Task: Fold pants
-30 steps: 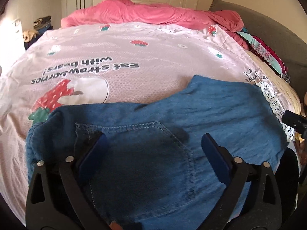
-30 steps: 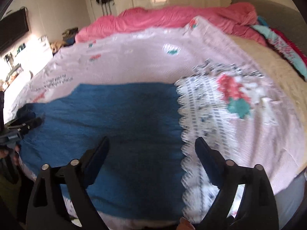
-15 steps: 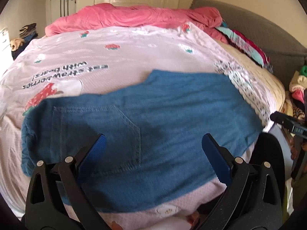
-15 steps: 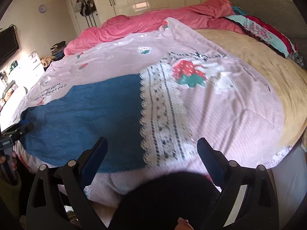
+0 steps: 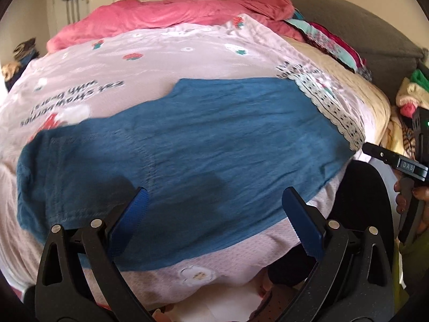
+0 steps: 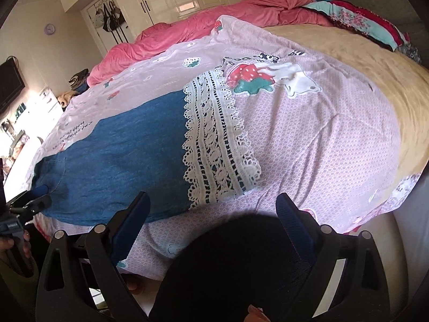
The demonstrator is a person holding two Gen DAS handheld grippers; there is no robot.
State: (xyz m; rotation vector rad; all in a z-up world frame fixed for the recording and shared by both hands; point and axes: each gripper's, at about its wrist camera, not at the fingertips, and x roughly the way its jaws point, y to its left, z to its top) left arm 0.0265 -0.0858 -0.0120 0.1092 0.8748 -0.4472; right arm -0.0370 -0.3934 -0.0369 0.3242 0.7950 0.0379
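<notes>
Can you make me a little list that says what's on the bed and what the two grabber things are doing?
pants: blue pants lie flat on the pink sheet, one leg showing on top
hem: white lace hem at the right end
pocket: at the left end
left hand-held gripper: open, holding nothing, above the near edge of the pants
right hand-held gripper: open, holding nothing, off the bed's near edge
behind: pink duvet bunched at the far side
</notes>
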